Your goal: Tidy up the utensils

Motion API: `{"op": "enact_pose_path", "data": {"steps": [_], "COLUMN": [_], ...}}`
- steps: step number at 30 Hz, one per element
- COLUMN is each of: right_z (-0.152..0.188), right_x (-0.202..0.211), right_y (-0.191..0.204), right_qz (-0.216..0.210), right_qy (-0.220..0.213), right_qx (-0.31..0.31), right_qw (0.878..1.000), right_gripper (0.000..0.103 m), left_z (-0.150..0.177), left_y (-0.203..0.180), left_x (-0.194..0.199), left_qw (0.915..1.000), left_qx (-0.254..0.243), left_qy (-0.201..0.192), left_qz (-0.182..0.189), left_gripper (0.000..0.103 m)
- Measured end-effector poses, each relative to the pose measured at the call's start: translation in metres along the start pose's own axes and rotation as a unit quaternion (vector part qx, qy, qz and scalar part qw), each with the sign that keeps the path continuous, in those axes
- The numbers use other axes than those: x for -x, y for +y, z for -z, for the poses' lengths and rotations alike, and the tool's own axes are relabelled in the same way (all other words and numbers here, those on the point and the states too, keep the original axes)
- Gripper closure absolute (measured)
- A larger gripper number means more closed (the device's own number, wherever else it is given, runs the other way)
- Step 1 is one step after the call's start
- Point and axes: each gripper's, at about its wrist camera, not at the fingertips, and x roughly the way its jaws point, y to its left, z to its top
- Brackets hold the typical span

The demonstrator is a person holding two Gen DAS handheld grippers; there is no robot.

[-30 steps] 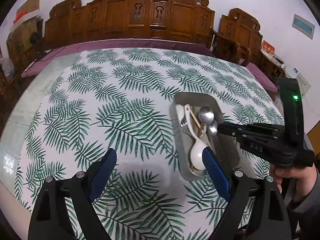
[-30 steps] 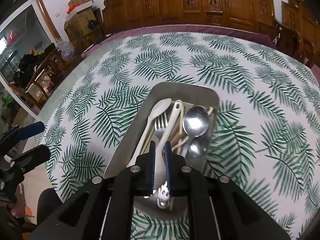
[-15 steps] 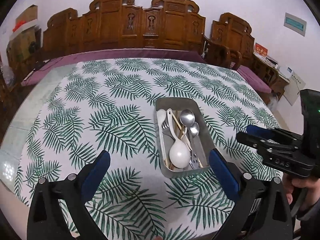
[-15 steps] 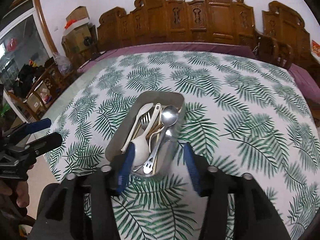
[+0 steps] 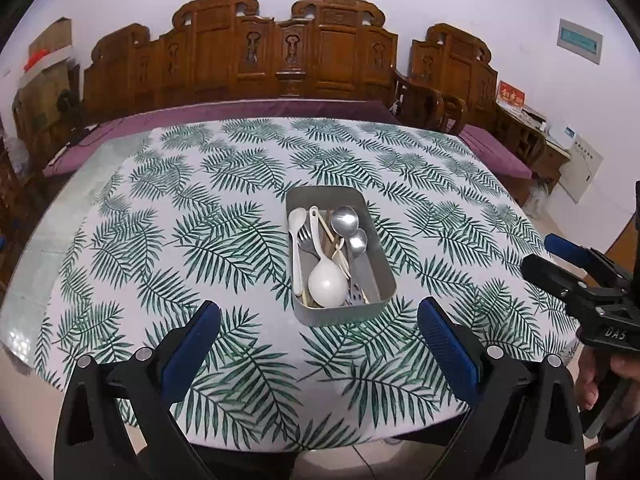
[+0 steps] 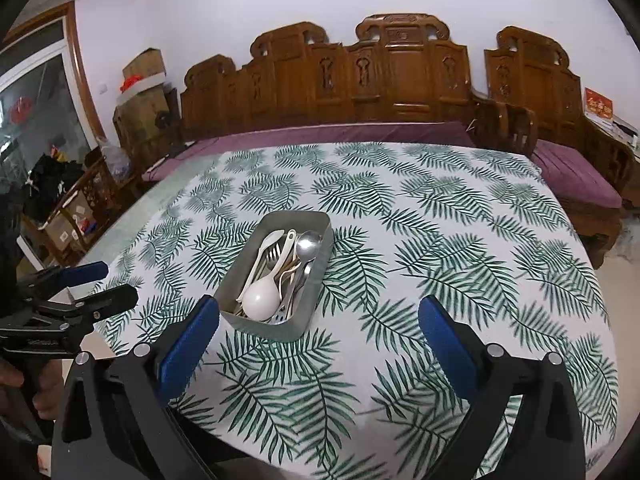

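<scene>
A grey metal tray (image 5: 382, 264) stands mid-table, also in the right wrist view (image 6: 320, 264). It holds a big white spoon (image 5: 326, 286), a slim white spoon (image 5: 297, 224), two steel spoons (image 5: 346, 220), a fork (image 5: 305, 236) and chopsticks (image 5: 328, 230). My left gripper (image 5: 318, 338) is open and empty, pulled back over the near table edge. My right gripper (image 6: 318, 338) is open and empty, also back from the tray; it shows at the right in the left wrist view (image 5: 560, 258).
The table carries a white cloth with green leaf print (image 5: 224, 216). A carved wooden bench with purple cushion (image 5: 280, 108) runs behind it. Cardboard boxes (image 6: 140, 92) and clutter stand at the left. The left gripper shows at the left in the right wrist view (image 6: 92, 284).
The right gripper was shut on a utensil over the tray; it has opened, let it go into the tray, and drawn back. The left gripper has also pulled back and up.
</scene>
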Motion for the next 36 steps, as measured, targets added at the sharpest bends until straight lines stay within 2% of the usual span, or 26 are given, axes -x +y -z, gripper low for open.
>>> {"op": "enact_pose_path", "data": {"steps": [10, 15, 27, 36], "right_z": [0.026, 0.033, 0.017, 0.011], "right_x": [0.056, 0.084, 0.163, 0.204], "right_y": [-0.004, 0.001, 0.034, 0.050], "right_qz": [0.018, 0.007, 0.010, -0.002], "right_qy": [-0.035, -0.054, -0.138, -0.182], "right_qx": [-0.006, -0.009, 0.030, 0.045], "right_qw": [0.999, 0.998, 0.990, 0.982], "right_gripper": [0.003, 0.003, 0.003, 0.003], "left_z": [0.026, 0.033, 0.024, 0.023], "left_y": [-0.020, -0.034, -0.058, -0.065], "left_x": [0.033, 0.056, 0.143, 0.182], "left_qw": [0.9997, 0.9988, 0.9913, 0.9838], "left_qx": [-0.010, -0.028, -0.034, -0.031], "left_qy": [-0.017, -0.036, -0.127, -0.176], "left_qz": [-0.012, -0.020, -0.010, 0.001], "left_gripper": [0.008, 0.008, 0.008, 0.008]}}
